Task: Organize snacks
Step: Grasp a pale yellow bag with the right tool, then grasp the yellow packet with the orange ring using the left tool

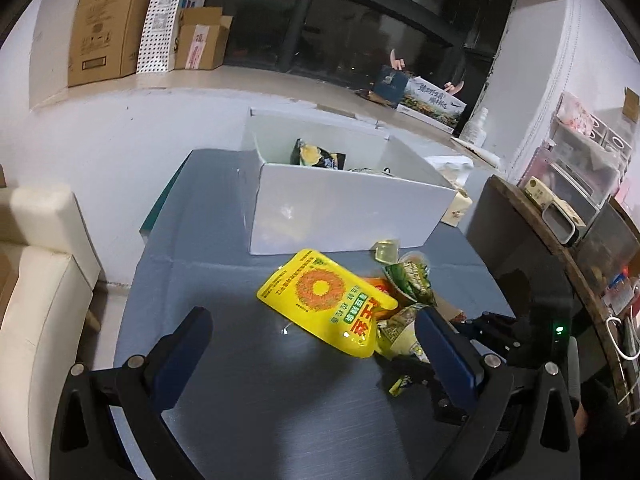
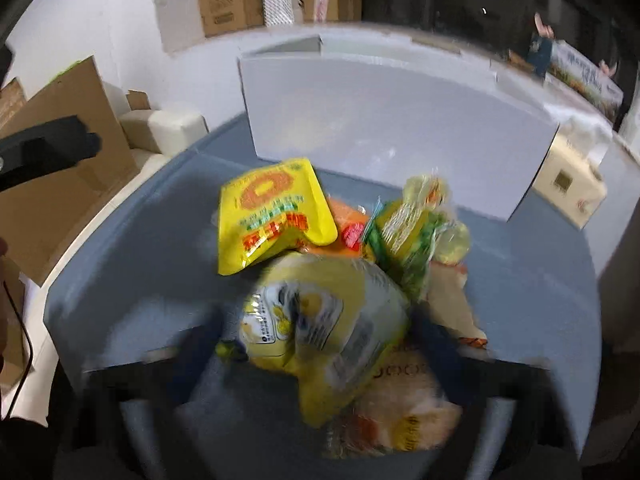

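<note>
A white box (image 1: 344, 212) stands at the far side of the blue-grey table (image 1: 248, 400), with a dark snack bag (image 1: 316, 154) inside. A yellow sunflower-seed pouch (image 1: 324, 300) lies in front of it beside green-wrapped snacks (image 1: 412, 280). My left gripper (image 1: 316, 350) is open and empty, low over the table just short of the pouch. In the blurred right wrist view my right gripper (image 2: 316, 336) is shut on a pale yellow snack bag (image 2: 324, 336), held above the pile with the yellow pouch (image 2: 272, 216) and the white box (image 2: 392, 128) beyond.
A white sofa (image 1: 36, 280) stands left of the table. Cardboard boxes (image 1: 112, 24) sit on the ledge behind. A small carton (image 1: 458, 210) sits right of the white box. A cluttered wooden shelf (image 1: 560, 240) is at the right. A jelly cup (image 1: 387, 249) lies by the box.
</note>
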`<state>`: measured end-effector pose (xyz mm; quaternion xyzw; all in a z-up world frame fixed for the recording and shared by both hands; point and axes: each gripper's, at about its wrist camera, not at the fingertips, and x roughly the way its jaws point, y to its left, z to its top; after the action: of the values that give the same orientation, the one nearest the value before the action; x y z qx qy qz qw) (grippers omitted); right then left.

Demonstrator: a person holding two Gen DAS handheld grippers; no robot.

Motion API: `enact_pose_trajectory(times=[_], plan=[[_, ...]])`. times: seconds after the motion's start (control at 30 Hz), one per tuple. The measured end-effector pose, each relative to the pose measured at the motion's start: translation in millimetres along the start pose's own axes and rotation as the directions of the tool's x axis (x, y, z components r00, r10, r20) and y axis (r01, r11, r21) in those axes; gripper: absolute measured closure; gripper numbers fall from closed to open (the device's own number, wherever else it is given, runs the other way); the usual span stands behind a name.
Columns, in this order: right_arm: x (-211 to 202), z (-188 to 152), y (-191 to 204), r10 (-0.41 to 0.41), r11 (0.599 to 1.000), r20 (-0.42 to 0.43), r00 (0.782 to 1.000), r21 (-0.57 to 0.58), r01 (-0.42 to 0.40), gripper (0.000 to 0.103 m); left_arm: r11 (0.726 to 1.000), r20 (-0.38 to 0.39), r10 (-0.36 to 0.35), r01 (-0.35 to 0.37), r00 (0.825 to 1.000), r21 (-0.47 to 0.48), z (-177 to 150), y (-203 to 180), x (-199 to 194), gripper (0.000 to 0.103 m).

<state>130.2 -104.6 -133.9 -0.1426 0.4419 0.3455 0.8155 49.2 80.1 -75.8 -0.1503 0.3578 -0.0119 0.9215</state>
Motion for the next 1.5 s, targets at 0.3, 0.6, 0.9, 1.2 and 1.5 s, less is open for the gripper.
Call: enact_pose_trajectory(times=[0.3,0.6,0.9,1.2,1.5], plan=[[-51,-11,-15,0.015,0.999,0.131,0.991,0.048,-0.022,0.044,0.999,-0.107,-0.038,0.035,0.993,-0.027,-1,-9,44,0.0],[-116,-29,-45,-0.092,0.988,0.272,0.958,0.144,0.054,0.044,0.968,-0.197,0.025,-0.073,0.98,-0.241,21,-21,126,0.0],[-130,-44,-64,-0.12,0.976,0.279,0.953,0.211,0.061,0.044,0.932,-0.227,0.263,-0.308,0.937,-0.189,15,-34,158,0.017],[-121,-42,-58,-0.094,0.98,0.279,0.956,0.195,0.039,0.044,0.978,-0.171,0.138,-0.162,0.976,-0.134,11,-33,124,0.069],[-114,-40,-49,-0.08,0.985,0.268,0.96,0.171,0.034,0.044,0.991,-0.198,0.074,-0.095,0.977,-0.095,11,-21,101,0.093]])
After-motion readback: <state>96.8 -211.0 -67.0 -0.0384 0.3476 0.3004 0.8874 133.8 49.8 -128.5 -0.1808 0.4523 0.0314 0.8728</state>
